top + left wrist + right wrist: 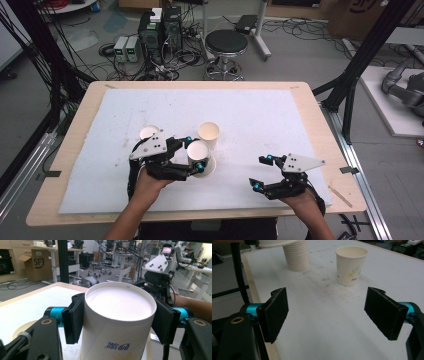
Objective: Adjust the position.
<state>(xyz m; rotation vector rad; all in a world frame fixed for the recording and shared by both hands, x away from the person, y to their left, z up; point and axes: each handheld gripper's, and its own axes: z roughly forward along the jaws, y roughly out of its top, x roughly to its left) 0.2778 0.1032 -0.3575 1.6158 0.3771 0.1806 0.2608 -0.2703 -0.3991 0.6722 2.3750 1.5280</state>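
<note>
Near the table's front edge the right gripper [262, 173] hangs with jaws wide apart, holding nothing. Left of it, toward the table's middle, the left gripper [194, 153] clamps a paper cup [117, 322] by its sides (the pads press just under the rim). Keep it upright; squeeze gently. Beyond stands another cup [208, 134], apart.

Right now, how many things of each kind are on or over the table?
Single cups: 2 (held cup, standing cup)
Cup stacks: 1 (stack)
Grippers: 2 (left gripper, right gripper)
Total: 5
</note>
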